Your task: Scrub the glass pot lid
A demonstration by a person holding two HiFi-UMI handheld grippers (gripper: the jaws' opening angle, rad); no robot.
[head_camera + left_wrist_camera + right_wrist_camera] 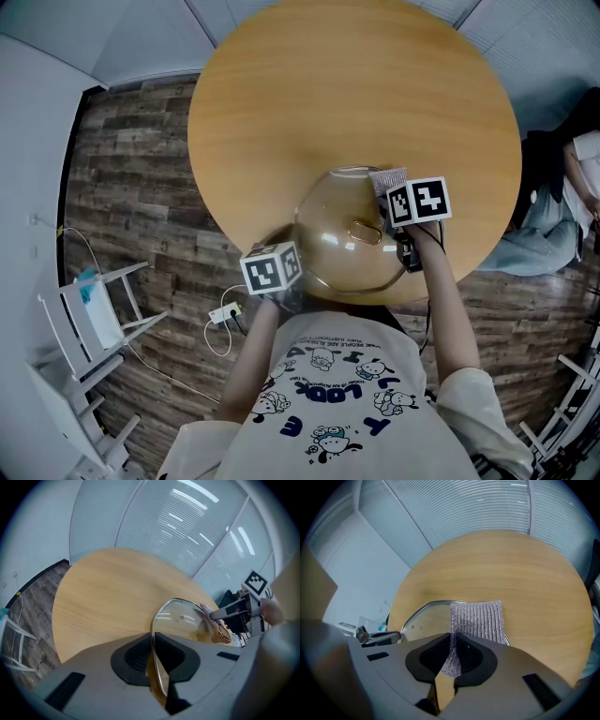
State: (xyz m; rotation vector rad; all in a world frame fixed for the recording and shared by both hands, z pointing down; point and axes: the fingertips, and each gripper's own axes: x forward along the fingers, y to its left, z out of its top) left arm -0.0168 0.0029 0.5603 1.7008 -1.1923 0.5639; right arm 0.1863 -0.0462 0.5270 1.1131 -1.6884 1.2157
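Glass pot lid (pixel 349 236): round, clear, amber-tinted, with a thin metal rim and a gold knob (pixel 224 633). It's held tilted at the table's (pixel 281 112) near edge, partly overhanging it in the head view; can't tell if it touches the top. Near-left part of the rim is pinched between the left gripper's (pixel 153 660) jaws. Scrub pad (pixel 480 620): grey-silver ribbed mesh, rectangular, clamped by its lower corner in the right gripper (pixel 452 660), draped flat over the lid's far-right rim and touching the glass.
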